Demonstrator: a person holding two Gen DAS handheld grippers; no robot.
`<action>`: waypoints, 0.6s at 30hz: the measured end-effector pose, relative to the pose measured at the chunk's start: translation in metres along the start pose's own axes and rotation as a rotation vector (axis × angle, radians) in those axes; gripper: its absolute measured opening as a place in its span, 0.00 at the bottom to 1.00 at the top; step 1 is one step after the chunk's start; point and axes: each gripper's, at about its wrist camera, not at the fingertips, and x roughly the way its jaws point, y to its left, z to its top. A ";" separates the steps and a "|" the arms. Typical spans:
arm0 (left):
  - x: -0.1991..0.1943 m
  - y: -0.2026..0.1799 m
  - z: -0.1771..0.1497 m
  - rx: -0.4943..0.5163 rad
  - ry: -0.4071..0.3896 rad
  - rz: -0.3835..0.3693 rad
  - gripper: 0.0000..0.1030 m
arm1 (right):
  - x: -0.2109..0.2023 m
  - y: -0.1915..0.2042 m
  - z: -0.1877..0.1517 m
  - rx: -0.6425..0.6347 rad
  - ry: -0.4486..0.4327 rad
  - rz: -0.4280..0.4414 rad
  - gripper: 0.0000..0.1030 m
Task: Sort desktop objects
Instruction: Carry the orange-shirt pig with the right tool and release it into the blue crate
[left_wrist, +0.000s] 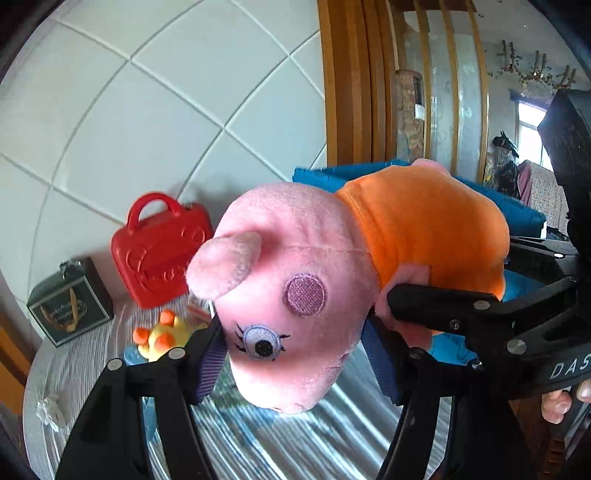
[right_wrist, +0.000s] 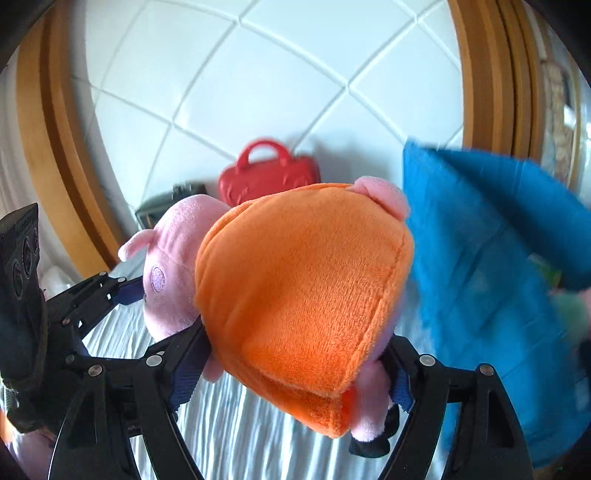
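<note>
A pink plush pig (left_wrist: 295, 295) in an orange dress is held up above the striped tablecloth (left_wrist: 258, 443). My left gripper (left_wrist: 295, 354) is shut on its head, fingers on both sides. My right gripper (right_wrist: 295, 373) is shut on its body, the orange dress (right_wrist: 303, 295) filling that view; it shows as a black tool (left_wrist: 480, 317) at the right of the left wrist view. My left gripper shows at the left of the right wrist view (right_wrist: 103, 291). A blue fabric bin (right_wrist: 498, 258) stands just right of the pig.
A red toy suitcase (left_wrist: 159, 254) leans on the tiled wall at the back. A dark gift box (left_wrist: 70, 306) stands left of it. A yellow and orange toy (left_wrist: 162, 332) lies on the cloth behind my left fingers. A wooden frame (left_wrist: 351, 81) rises at the right.
</note>
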 end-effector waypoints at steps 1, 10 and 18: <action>-0.004 -0.013 0.011 0.005 -0.025 0.003 0.66 | -0.012 -0.006 0.006 -0.008 -0.026 -0.006 0.79; 0.022 -0.180 0.090 0.020 -0.099 -0.050 0.66 | -0.113 -0.134 0.033 -0.074 -0.152 -0.109 0.79; 0.088 -0.306 0.119 -0.001 0.044 -0.014 0.67 | -0.140 -0.296 0.027 -0.048 -0.050 -0.061 0.80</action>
